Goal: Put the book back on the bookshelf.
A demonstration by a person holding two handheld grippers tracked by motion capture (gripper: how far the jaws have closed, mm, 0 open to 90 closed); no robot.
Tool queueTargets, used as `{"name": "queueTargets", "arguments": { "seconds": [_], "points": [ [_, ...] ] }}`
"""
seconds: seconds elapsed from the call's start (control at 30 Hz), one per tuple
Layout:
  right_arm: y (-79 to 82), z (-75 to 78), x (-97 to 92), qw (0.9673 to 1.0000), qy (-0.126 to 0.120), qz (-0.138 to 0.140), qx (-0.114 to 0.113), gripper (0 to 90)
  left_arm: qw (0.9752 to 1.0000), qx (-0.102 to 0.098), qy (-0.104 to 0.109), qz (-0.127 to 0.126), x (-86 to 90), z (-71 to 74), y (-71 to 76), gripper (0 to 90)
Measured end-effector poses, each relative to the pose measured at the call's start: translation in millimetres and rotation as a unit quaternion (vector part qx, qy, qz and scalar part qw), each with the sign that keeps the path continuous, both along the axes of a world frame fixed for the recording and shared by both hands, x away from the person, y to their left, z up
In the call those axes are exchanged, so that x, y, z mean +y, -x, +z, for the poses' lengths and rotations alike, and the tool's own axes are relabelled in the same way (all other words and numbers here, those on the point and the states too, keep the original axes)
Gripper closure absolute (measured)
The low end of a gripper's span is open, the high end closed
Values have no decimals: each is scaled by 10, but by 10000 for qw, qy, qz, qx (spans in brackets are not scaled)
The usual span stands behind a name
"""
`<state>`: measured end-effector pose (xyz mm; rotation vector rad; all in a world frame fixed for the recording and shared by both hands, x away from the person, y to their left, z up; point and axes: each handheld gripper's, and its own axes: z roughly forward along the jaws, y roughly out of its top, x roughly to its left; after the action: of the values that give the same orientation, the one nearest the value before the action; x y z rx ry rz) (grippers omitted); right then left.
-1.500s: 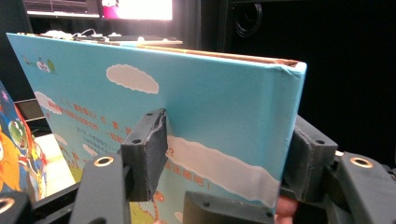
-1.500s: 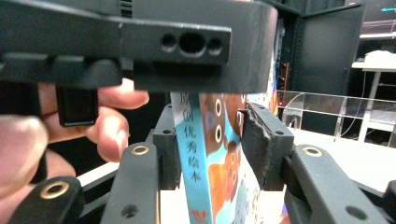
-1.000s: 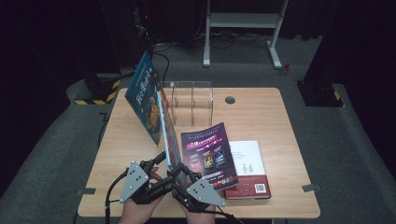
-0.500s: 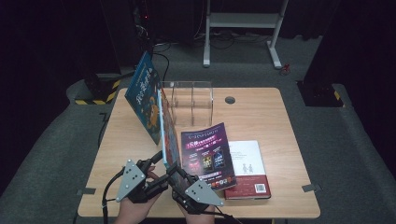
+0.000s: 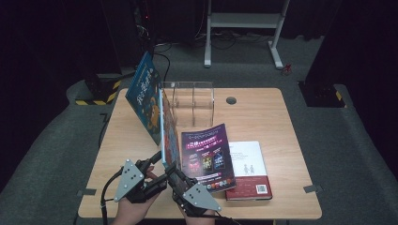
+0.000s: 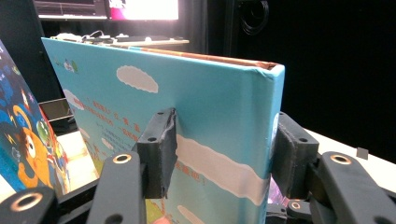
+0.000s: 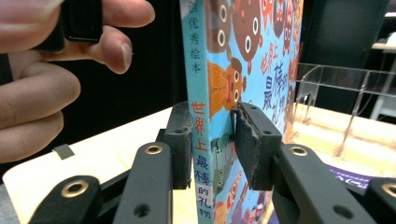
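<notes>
A thin light-blue picture book (image 5: 168, 131) stands upright on edge near the table's front left. My left gripper (image 5: 157, 161) is shut on its lower corner. In the left gripper view one pad lies on the cloud-printed back cover (image 6: 210, 107) and the other sits past the spine; these jaws have just been closing on it. My right gripper (image 5: 172, 171) straddles the same book from the spine side (image 7: 201, 154). Its jaws have just been closing around the book, and a sliver of cover still shows before the right pad (image 7: 250, 144).
A second blue picture book (image 5: 143, 96) leans at the back left beside a clear acrylic rack (image 5: 192, 96). A purple magazine (image 5: 209, 157) leans over a white book (image 5: 248, 164) lying flat at the right. A hand (image 7: 37, 93) is close on the left in the right gripper view.
</notes>
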<state>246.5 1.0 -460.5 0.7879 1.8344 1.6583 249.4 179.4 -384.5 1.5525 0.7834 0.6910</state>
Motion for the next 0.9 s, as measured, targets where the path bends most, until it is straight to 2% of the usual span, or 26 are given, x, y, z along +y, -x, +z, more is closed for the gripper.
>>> {"name": "queueTargets", "arguments": {
  "seconds": [0.17,0.3,0.9],
  "points": [
    [-9,19,10,10000,-1,42,-3,679,10000,-2,5,-51,-6,11,-5,508],
    [-23,34,31,10000,21,51,-30,679,10000,-15,50,18,19,8,-7,509],
    [-92,41,173,9995,-3,242,195,655,9999,-30,-10,170,137,-6,-7,552]
  ]
}}
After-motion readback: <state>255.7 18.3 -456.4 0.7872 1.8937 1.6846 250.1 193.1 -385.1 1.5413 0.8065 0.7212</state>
